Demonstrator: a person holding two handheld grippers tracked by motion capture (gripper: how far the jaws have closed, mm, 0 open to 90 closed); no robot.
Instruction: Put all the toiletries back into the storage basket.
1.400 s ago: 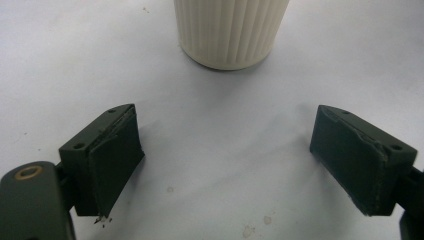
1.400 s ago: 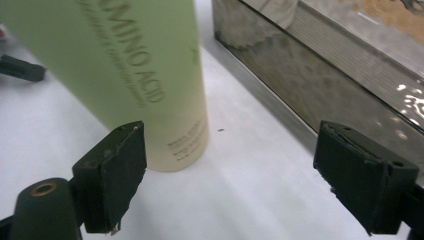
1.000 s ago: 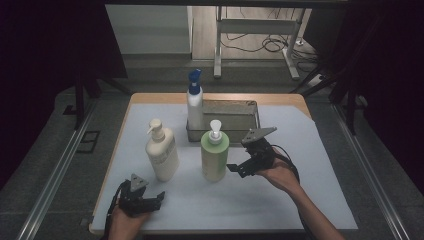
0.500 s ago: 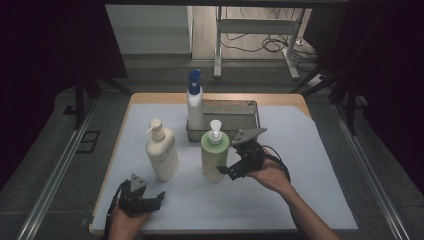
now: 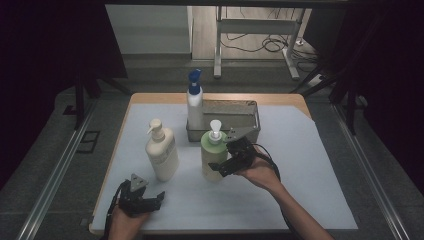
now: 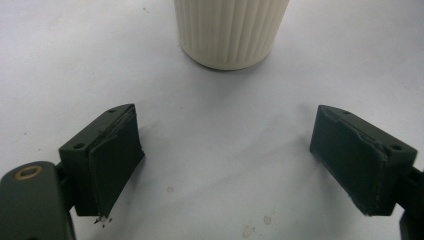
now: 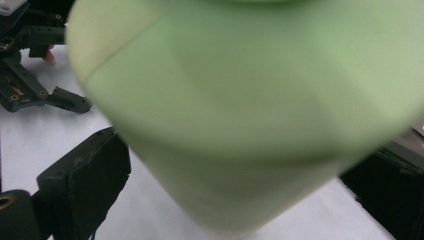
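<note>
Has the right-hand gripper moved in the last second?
Yes. The right gripper has slid left toward the green bottle, which stands where it did, and its jaws now flank the bottle.

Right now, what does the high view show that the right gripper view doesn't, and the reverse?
High view alone: the cream bottle, the blue-capped bottle standing in the metal tray, and the green bottle's white pump. Right gripper view alone: close up, the right gripper has its jaws open on either side of the green bottle. Both: the green bottle, the left gripper and the white sheet.
</note>
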